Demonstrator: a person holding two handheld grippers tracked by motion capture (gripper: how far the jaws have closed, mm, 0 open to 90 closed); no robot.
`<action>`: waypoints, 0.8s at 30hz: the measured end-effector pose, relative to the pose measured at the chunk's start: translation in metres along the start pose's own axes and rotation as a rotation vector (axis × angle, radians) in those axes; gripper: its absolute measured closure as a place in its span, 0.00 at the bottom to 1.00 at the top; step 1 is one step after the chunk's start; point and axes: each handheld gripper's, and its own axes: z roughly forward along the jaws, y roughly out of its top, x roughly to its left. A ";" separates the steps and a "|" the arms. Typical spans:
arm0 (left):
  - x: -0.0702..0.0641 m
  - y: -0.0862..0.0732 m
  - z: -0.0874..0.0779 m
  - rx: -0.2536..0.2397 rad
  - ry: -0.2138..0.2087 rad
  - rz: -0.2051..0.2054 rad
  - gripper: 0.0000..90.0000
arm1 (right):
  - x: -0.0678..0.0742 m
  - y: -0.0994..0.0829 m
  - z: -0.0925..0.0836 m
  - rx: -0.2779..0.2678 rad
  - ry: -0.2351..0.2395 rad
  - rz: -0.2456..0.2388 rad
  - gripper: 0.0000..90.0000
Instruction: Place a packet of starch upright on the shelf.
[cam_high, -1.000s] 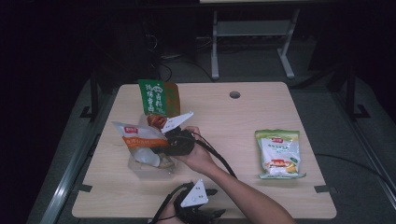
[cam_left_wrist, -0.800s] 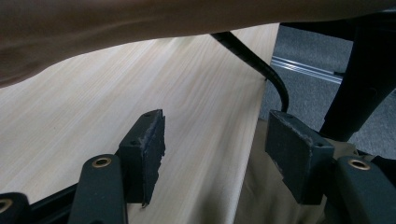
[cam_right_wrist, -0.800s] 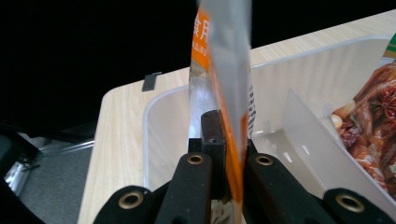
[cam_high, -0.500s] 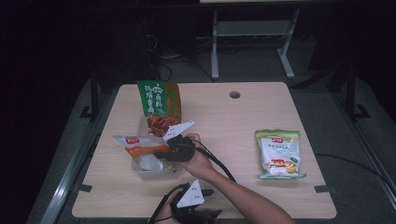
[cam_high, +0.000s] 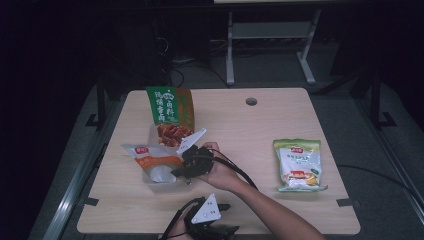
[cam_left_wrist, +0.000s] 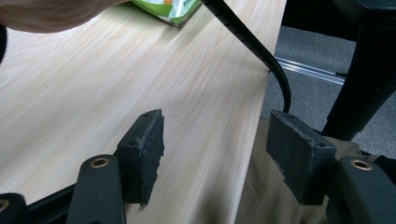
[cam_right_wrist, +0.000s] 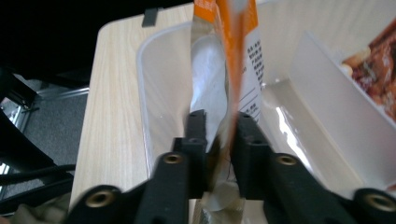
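Note:
An orange and silver snack packet (cam_high: 150, 157) lies in a clear plastic tray (cam_high: 161, 176) at the table's left middle. My right gripper (cam_high: 176, 171) reaches it from the right. In the right gripper view the packet (cam_right_wrist: 233, 56) stands edge-on between the pads (cam_right_wrist: 197, 135). The right gripper's (cam_right_wrist: 219, 135) jaws have just been opening, and a dark gap shows beside the left pad. My left gripper (cam_high: 227, 231) rests at the table's front edge. Its jaws stand wide apart in the left gripper view (cam_left_wrist: 215, 154), with nothing between them.
A green bag (cam_high: 167, 105) stands upright behind the tray, with a red snack packet (cam_high: 172, 134) at its foot. A yellow-green bag (cam_high: 298, 164) lies flat at the right. A black cable (cam_left_wrist: 252, 42) runs over the table's edge. A cable hole (cam_high: 251, 101) sits at the back.
The right gripper and the orange packet have shifted slightly toward the near side, and the packet has settled lower into the tray. The left gripper has not moved.

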 end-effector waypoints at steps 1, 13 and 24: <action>0.000 0.000 0.000 0.001 0.001 0.005 0.40 | 0.001 -0.001 0.001 0.015 -0.014 0.002 0.94; 0.003 -0.001 0.001 0.004 0.004 -0.001 0.40 | -0.006 -0.014 0.005 0.046 0.004 0.041 0.91; 0.011 0.005 0.004 0.003 0.027 -0.038 0.38 | -0.007 -0.022 -0.042 -0.057 0.055 0.088 0.71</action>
